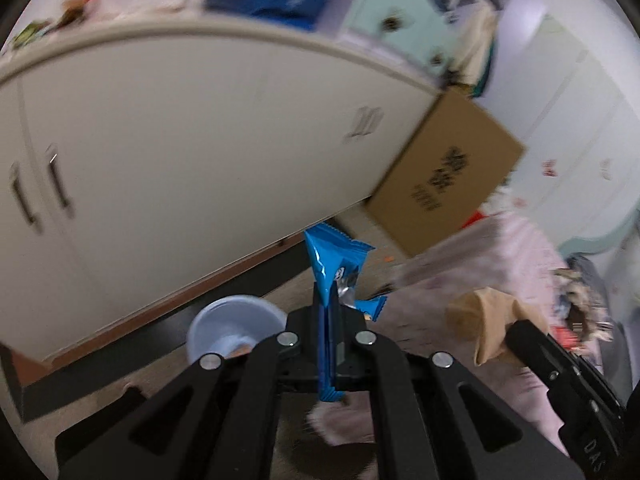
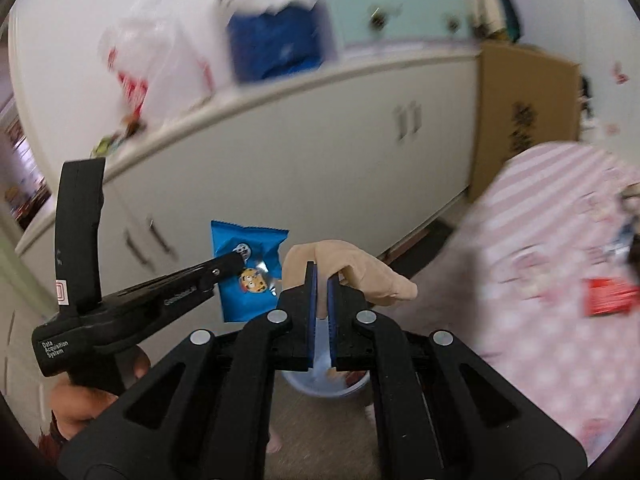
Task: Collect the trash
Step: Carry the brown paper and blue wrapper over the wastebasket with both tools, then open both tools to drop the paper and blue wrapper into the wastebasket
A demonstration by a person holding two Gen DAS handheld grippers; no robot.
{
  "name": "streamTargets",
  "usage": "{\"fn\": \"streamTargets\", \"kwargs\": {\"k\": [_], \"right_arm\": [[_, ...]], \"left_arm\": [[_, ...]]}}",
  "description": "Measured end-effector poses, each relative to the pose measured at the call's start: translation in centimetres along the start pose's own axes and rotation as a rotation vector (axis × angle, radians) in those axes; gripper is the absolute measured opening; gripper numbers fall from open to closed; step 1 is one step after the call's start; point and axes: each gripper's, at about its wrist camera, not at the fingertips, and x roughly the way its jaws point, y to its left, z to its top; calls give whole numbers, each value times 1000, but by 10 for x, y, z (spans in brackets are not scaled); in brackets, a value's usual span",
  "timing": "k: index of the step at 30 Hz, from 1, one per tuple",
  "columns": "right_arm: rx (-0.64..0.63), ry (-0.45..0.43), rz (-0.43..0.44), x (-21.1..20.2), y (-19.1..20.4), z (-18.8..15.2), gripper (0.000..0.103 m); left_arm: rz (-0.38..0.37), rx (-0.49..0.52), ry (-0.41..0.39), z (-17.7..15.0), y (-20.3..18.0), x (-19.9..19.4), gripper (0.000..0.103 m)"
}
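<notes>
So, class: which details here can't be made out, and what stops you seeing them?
- Printing on cardboard box: motion blur, left wrist view.
- Contents of blue bin: right gripper covers it, right wrist view.
- Lower end of blue wrapper: hidden between the left gripper jaws.
- Items on cabinet top: blurred.

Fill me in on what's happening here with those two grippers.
A person is collecting trash with a handheld gripper in each hand. The left gripper is clamped on a blue snack wrapper, held up in the air. The right gripper is shut on a crumpled beige piece. A pale blue bin sits on the floor just below both, by the white cabinet. Neither item has been dropped in yet.
</notes>
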Motion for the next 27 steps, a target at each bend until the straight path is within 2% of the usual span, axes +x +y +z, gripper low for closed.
{"fn": "streamTargets", "kwargs": {"k": [5,12,16,21,22,23,25,27], "right_arm": [[-5,158,46,72,16,-23,5],[31,350,64,163,9,-51,5],[63,407,54,199,0,-60,6],[81,430,46,230,-6,-67,8],[83,436,44,235,-7,-69,17],[83,438,40,238,-8,-69,33],[88,431,36,242,-13,-72,51],[88,431,30,245,-13,-75,51]], "left_arm": [[103,-46,76,-13,51,37,1],[186,-76,184,-30,96,97,1],[215,-82,228,-35,110,125,1],[236,-76,260,-41,117,146,1],[241,-72,263,-41,115,152,1],[244,-69,265,-42,115,154,1],[249,-67,271,-43,115,158,1],[251,-65,275,-44,114,160,1]]}}
